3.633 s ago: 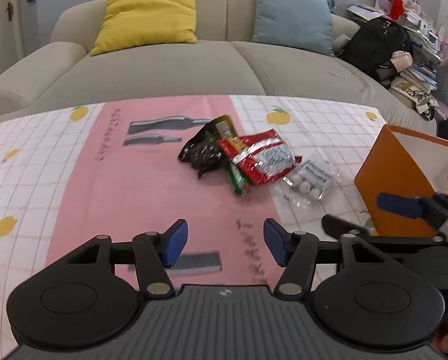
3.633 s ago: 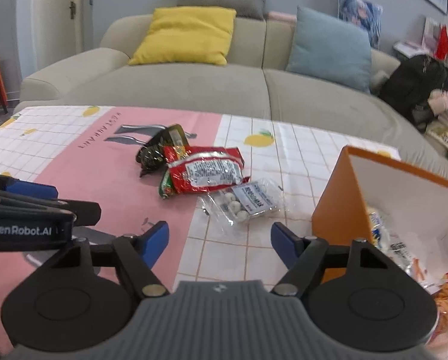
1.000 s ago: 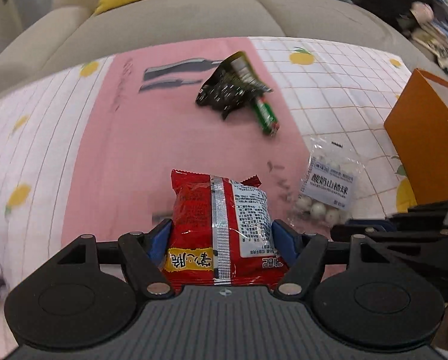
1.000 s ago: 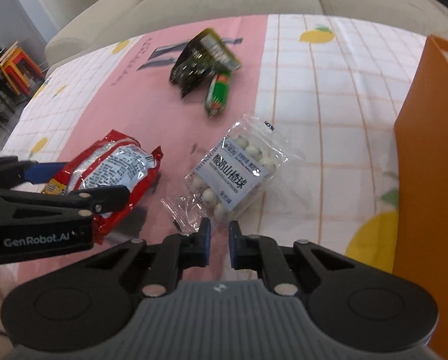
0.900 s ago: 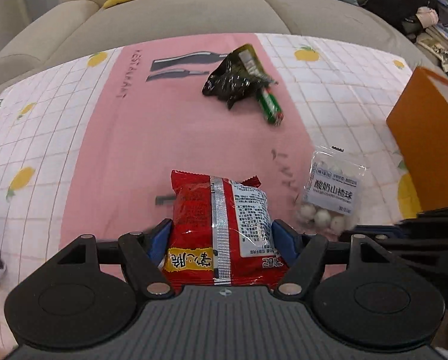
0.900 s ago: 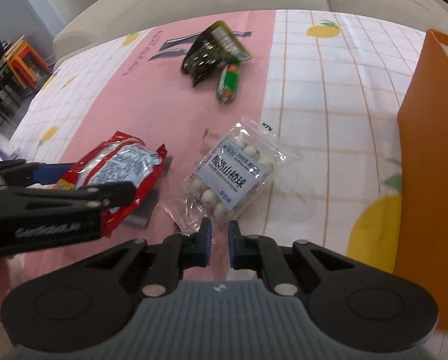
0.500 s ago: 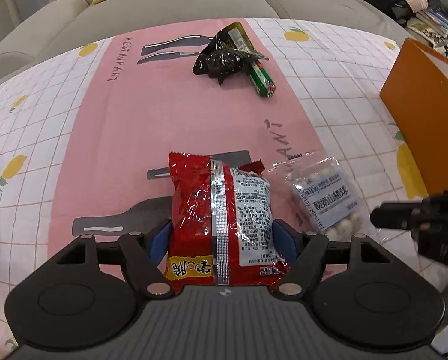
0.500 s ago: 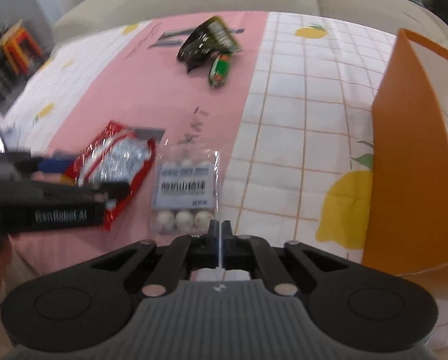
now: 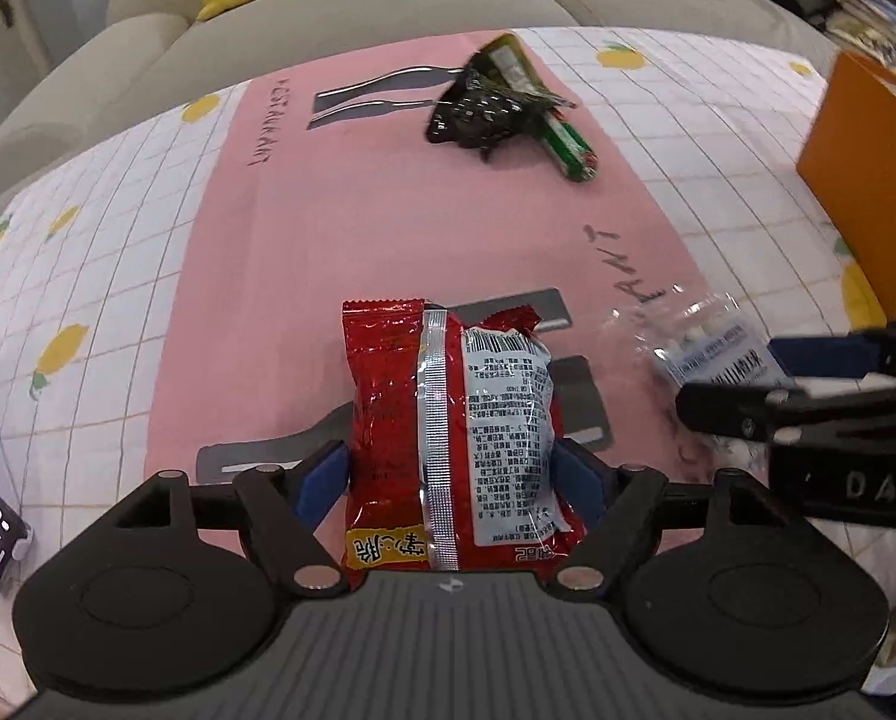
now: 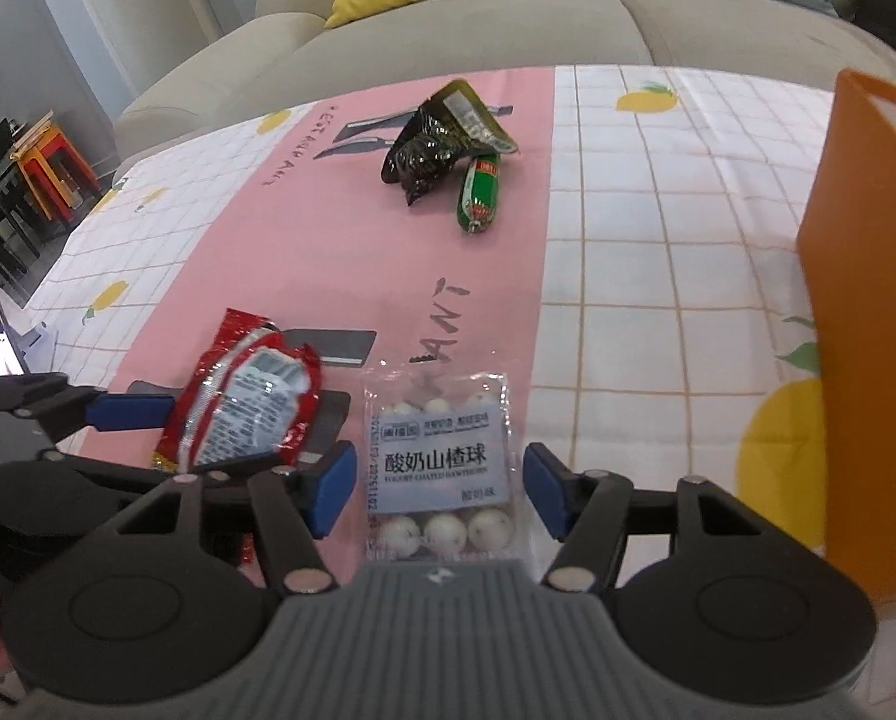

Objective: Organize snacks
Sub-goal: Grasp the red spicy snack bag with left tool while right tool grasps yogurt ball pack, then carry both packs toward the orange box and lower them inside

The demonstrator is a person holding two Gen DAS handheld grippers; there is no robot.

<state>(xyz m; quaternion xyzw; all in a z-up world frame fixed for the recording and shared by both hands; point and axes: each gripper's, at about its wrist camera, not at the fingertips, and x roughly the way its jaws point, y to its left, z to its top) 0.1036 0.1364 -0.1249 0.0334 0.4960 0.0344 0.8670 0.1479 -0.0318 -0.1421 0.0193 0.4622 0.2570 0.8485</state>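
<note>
I'm gripping the red snack packet (image 9: 454, 438) in my left claw (image 9: 454, 480); my right claw (image 10: 439, 489) is gaping wide around the hawthorn-ball bag (image 10: 439, 468), orange box (image 10: 868, 300) rightward.

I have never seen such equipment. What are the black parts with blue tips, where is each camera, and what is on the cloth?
A person holds two hand grippers; each carries a camera looking along its blue fingers. The left gripper clamps a red snack packet. The right gripper is open, its fingers either side of a clear bag of white balls. Farther away on the tablecloth lie a dark crumpled packet and a green sausage. An orange box stands at the right.
</note>
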